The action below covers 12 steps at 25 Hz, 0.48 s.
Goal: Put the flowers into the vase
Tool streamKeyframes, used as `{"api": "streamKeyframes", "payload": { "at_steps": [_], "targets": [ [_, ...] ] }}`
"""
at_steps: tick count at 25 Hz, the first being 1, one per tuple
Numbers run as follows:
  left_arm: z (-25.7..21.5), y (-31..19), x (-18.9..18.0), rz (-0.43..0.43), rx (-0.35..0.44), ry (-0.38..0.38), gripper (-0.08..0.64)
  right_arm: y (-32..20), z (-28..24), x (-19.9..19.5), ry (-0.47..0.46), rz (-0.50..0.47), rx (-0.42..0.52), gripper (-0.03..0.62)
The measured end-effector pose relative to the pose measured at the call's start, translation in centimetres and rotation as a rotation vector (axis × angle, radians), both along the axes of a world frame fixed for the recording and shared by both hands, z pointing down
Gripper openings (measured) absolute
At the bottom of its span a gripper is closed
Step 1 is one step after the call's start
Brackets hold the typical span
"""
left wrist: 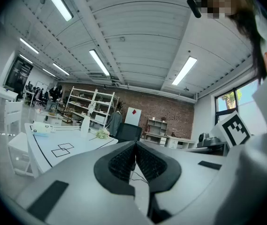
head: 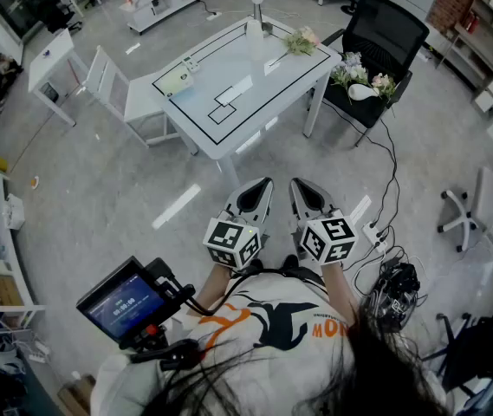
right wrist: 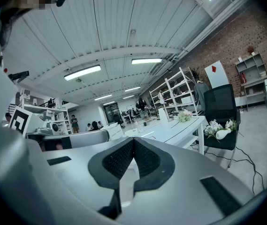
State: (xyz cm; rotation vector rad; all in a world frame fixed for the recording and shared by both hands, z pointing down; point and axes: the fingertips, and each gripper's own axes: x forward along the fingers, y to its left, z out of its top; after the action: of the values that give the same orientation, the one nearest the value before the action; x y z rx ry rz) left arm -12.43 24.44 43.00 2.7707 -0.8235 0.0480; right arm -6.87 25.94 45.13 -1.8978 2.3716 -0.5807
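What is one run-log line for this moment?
phase: not started | left gripper: shut, empty | right gripper: shut, empty | flowers: on table, outside vase | other flowers: on chair

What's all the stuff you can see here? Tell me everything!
rectangular table with black line markings: one, white, middle of the room
tall slim vase: one, white, table's far edge
loose flower stems: one bunch, pale with green, on the table right of the vase
second flower bunch: one, white and pink, on the office chair's seat
mesh office chair: one, black, right of the table
plain chair: one, white, left of the table
small box: one, white, table's left end
power strip: one, white, floor at right
screen device: one, black, lit blue, lower left
left gripper: grey-white, jaws together, empty
right gripper: grey-white, jaws together, empty
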Motion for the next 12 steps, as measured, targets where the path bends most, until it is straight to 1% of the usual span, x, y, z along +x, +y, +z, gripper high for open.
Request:
{"api": "streamKeyframes", "payload": {
  "at_steps": [7, 12],
  "targets": [
    [0.0, 0.2, 0.6, 0.007, 0.004, -0.010, 0.011, 0.2, 0.1, 0.7, -0.004, 0.009, -0.009, 0.014],
    [0.1, 0.3, 1.4, 0.005, 0.003, -0.016, 0.011, 0.5, 0.4, 1.5, 0.048, 0.007, -0.017, 0.014]
  ]
}}
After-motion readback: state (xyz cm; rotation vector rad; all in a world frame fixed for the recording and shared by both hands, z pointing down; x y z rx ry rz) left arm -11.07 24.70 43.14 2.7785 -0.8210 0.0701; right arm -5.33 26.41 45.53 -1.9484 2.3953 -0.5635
